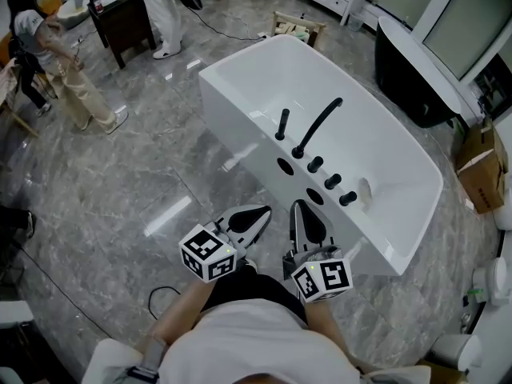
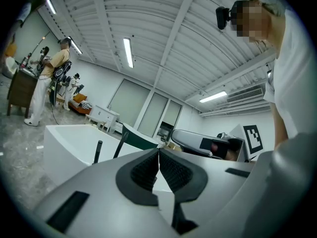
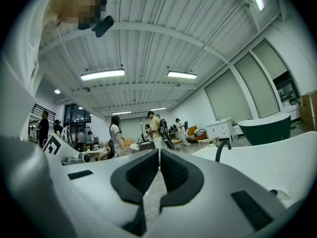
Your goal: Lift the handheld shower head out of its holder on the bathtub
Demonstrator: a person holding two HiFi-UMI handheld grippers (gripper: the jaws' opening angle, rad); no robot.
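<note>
though just ahead, shower head clear of fingers

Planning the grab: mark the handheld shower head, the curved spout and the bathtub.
handheld shower head (image 1: pixel 282 123), head view, middle of its upright black handle.
curved spout (image 1: pixel 319 126), head view, midway along its arch.
bathtub (image 1: pixel 242 58), head view, bare upper-left rim.

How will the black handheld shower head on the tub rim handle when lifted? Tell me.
The handheld shower head is a slim, straight black stick, so it is probably rigid and light. Its smooth-looking finish may be slippery. It stands upright in the bathtub rim, so it likely lifts straight up and might tip if pushed sideways.
</note>
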